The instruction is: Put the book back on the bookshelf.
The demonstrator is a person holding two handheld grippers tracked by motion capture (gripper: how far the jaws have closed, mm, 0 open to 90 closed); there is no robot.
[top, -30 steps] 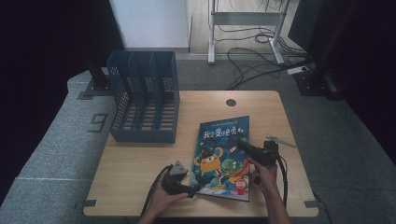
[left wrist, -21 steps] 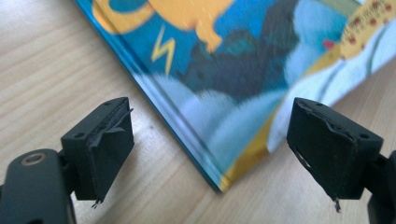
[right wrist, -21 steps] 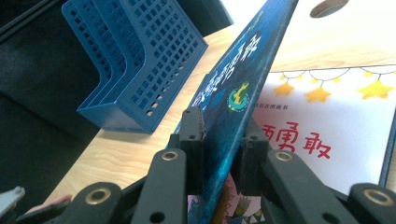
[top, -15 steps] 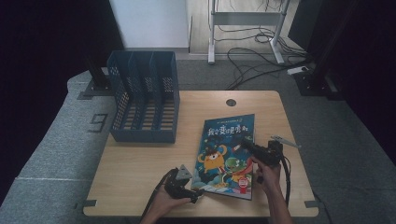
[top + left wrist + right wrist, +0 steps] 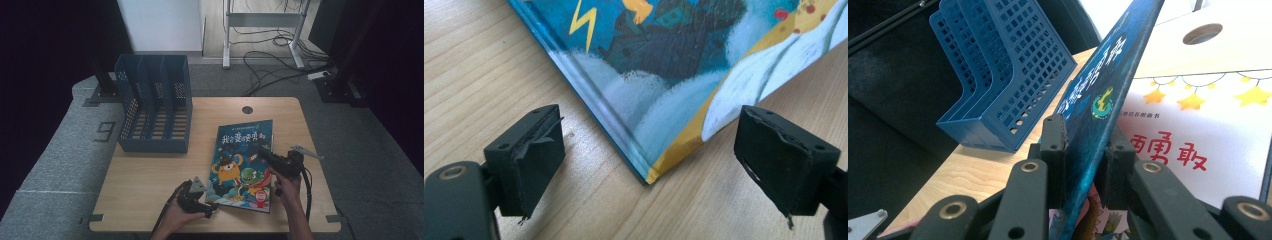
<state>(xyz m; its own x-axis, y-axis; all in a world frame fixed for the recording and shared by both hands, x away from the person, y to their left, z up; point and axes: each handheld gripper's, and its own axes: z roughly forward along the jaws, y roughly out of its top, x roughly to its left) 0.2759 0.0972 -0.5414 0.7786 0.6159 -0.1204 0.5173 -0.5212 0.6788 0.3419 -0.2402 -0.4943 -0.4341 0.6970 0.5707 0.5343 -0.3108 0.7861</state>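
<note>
On the worktop (image 5: 150, 175) beside the blue file rack (image 5: 155, 110), the picture book (image 5: 245, 160) (thin, stiff hardcover, probably slick) has its cover pinched by the right gripper (image 5: 262, 152), best held near the spine, while the left gripper (image 5: 212, 205) stands spread at its corner.

picture book (image 5: 242, 162) shifted slightly rightward, left gripper (image 5: 212, 207) now at its near corner

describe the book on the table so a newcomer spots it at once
On the wooden table, right of the blue file rack, lies a picture book. Its blue cartoon-monster cover, lifted by the right gripper, is the only colourful printed thing there.
</note>
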